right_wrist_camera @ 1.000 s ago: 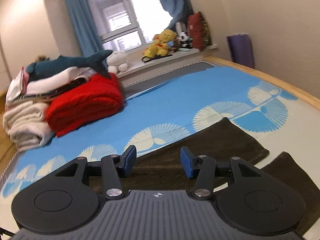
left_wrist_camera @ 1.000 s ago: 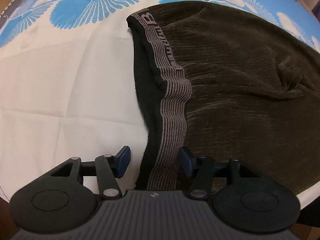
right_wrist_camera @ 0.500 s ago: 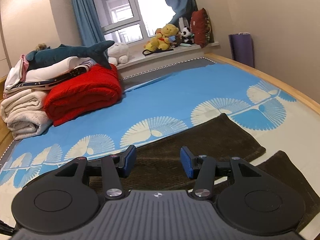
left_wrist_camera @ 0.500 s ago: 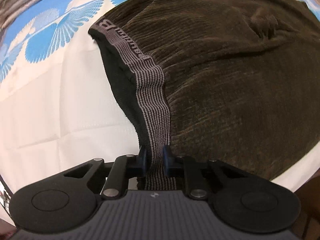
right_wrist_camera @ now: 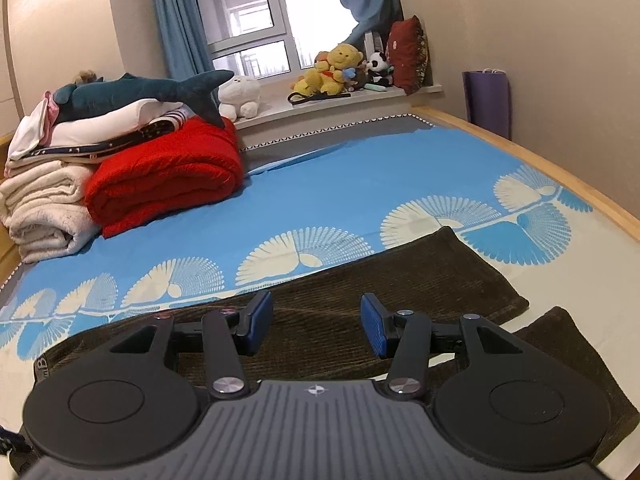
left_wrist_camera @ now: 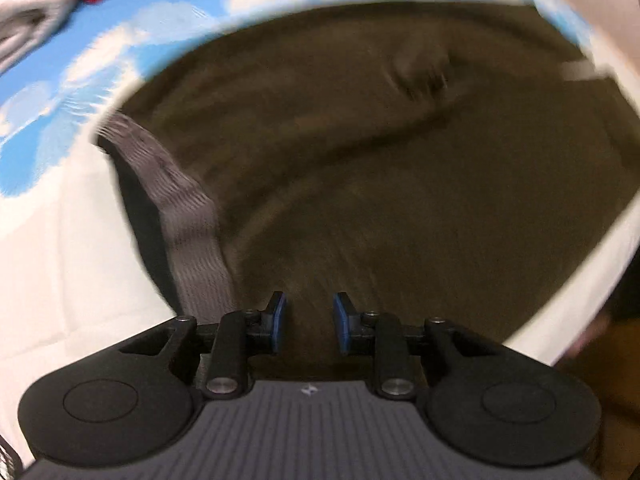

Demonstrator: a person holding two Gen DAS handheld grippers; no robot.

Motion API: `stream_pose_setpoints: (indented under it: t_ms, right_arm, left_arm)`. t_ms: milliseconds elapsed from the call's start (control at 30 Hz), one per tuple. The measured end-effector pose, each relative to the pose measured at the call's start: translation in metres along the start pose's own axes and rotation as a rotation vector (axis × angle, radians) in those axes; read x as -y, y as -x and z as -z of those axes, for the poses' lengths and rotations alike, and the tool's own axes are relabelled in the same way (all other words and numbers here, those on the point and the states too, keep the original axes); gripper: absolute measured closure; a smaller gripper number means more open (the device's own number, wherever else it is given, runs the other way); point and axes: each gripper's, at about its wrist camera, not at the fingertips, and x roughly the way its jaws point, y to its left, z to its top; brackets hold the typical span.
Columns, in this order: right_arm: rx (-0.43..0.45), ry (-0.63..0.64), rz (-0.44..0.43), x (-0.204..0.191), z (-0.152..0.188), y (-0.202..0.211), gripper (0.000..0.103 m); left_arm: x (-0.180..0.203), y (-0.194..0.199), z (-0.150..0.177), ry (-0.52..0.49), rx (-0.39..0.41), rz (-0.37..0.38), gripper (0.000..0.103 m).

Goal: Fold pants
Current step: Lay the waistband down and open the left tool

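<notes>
- Half a second back the left gripper (left_wrist_camera: 307, 322) had its jaws pinched on the grey striped waistband (left_wrist_camera: 188, 224); since then they have just been opening, and the band now lies off to the left of the blue pads with nothing caught between them.
- Its view is smeared by motion, so fine detail of the cloth under the jaws cannot be read; only dark ribbed fabric shows in the gap.
- By contrast, the right gripper (right_wrist_camera: 316, 326) matches its earlier frames: jaws parted about halfway, empty, hovering above the cloth.
- Outward from both, the pants (right_wrist_camera: 360, 292) lie flat on the bed sheet (right_wrist_camera: 320, 184), brown and ribbed, long axis running across the right wrist view from the waistband at the low left to the leg ends at the right.
- For the coming fold the waist end sits just beside the left jaws, so that hand is the nearer one; the right jaws look out over the legs, the hems further off.
- Nothing here serves as a container; a red blanket (right_wrist_camera: 168, 176) and folded linens are stacked well apart at the head of the bed.
</notes>
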Motion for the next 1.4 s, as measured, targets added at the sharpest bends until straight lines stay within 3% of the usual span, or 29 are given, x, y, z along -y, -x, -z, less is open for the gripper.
stream_pose_setpoints:
  t_ms: [67, 100, 200, 400, 500, 633, 733, 800, 1000, 1167, 1267, 1333, 1400]
  right_arm:
    - [-0.003, -0.002, 0.004, 0.000, 0.000, -0.001, 0.052]
    - [-0.004, -0.004, 0.006, 0.000, -0.001, -0.001, 0.052]
    - [-0.002, -0.014, 0.011, 0.001, -0.002, -0.001, 0.052]
    - [0.004, -0.019, 0.030, 0.006, -0.004, 0.000, 0.052]
    - [0.009, -0.019, 0.038, 0.008, -0.004, 0.000, 0.052]
    - [0.024, -0.020, 0.039, 0.010, -0.007, 0.000, 0.052]
    - [0.036, -0.023, 0.029, 0.011, -0.009, 0.000, 0.052]
    - [0.044, -0.020, 0.023, 0.011, -0.010, 0.000, 0.056]
    - [0.068, -0.021, -0.016, 0.011, -0.017, -0.001, 0.086]
    - [0.068, 0.027, -0.053, 0.006, -0.020, -0.005, 0.086]
    - [0.045, 0.031, -0.059, 0.006, -0.021, -0.010, 0.086]
    - [0.031, 0.032, -0.053, 0.006, -0.021, -0.013, 0.086]
    - [0.023, 0.029, -0.047, 0.008, -0.021, -0.016, 0.086]
  left_arm:
    - [0.013, -0.018, 0.005, -0.077, -0.088, -0.050, 0.071]
    - [0.015, -0.020, 0.004, -0.100, -0.082, -0.060, 0.070]
    - [0.007, -0.015, -0.006, -0.034, -0.069, -0.038, 0.069]
    - [-0.007, 0.019, -0.026, 0.111, 0.129, -0.021, 0.061]
    - [-0.010, 0.031, -0.039, 0.178, 0.250, -0.061, 0.061]
    - [-0.013, 0.041, -0.052, 0.251, 0.324, -0.075, 0.061]
    - [-0.014, 0.045, -0.063, 0.287, 0.336, -0.071, 0.063]
    - [-0.013, 0.046, -0.073, 0.301, 0.342, -0.079, 0.073]
    - [-0.028, 0.050, -0.114, 0.361, 0.382, -0.086, 0.077]
    - [-0.066, 0.039, -0.158, 0.450, 0.426, -0.113, 0.077]
    - [-0.090, 0.015, -0.161, 0.567, 0.453, -0.098, 0.075]
    - [-0.104, -0.009, -0.158, 0.598, 0.396, -0.083, 0.075]
    - [-0.110, -0.022, -0.162, 0.554, 0.373, -0.152, 0.073]
